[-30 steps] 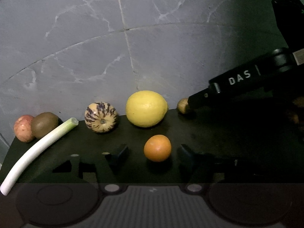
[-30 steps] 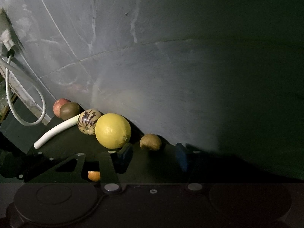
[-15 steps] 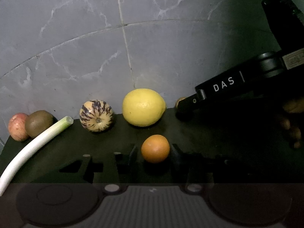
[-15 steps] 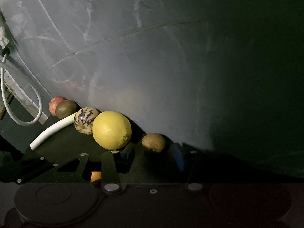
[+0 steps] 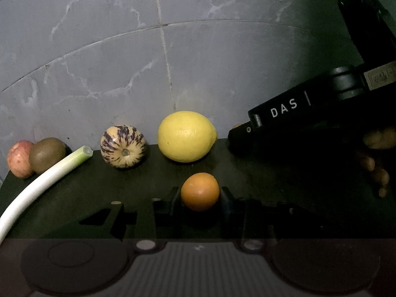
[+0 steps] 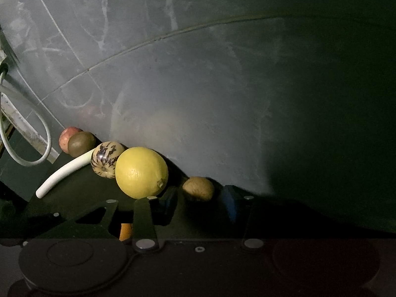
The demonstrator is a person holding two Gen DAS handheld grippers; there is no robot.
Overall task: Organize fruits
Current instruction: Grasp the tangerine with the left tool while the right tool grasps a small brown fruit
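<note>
Left gripper (image 5: 200, 195) pinches the orange (image 5: 200, 191) on the black shelf (image 5: 259, 173); right gripper (image 6: 198, 199), jaws spread, brackets the brown fruit (image 6: 198, 188) beside the lemon (image 6: 141, 172): it should close square, clear of the lemon

Wall (image 5: 104, 57): grey marble-veined tiles, pale grout lines, filling twelve o'clock in both views; dim toward three o'clock. Counter (image 5: 247, 168): black, matte, meeting the wall. Hose (image 6: 37, 133): white loop at nine o'clock, right view. Light: low, brightest centre-left.
</note>
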